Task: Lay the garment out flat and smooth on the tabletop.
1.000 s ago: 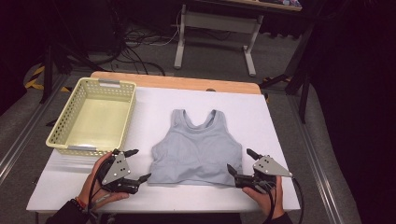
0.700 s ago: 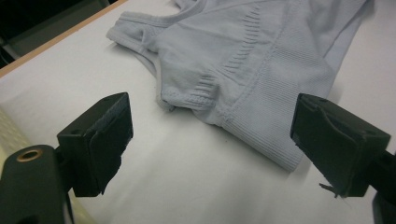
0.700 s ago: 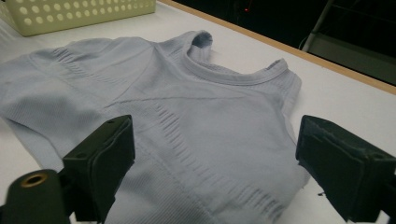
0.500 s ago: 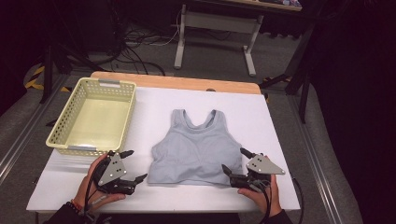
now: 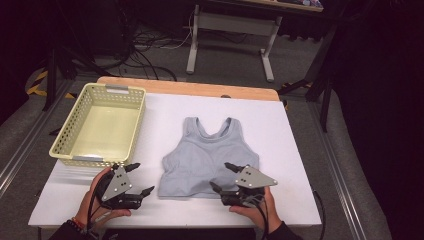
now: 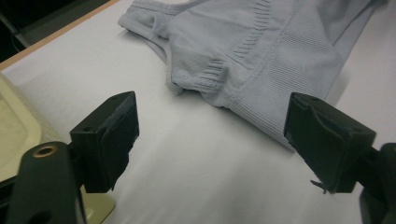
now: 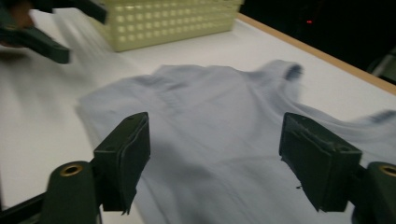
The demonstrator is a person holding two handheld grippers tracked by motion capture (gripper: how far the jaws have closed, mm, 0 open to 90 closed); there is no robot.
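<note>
Basket [image 5: 100, 125] holding nothing, grey top [image 5: 207, 157] flat beside it, both hand-held grippers spread, jaws just closing, gripping nothing.

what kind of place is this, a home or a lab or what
Most likely a lab or workshop set up for recording, not a home. A plain white table stands on a dark floor strewn with loose cables, a bare metal desk frame stands behind it, and a person holds a camera-bearing gripper in each hand.

A grey top [image 5: 207, 155] lies flat mid-counter [image 5: 295, 150]. The right claw [image 5: 222, 177], jaws apart and closing, sits over its near right hem; the left claw [image 5: 140, 179] waits left of it. A yellow basket [image 5: 65, 137] stands far left.
</note>
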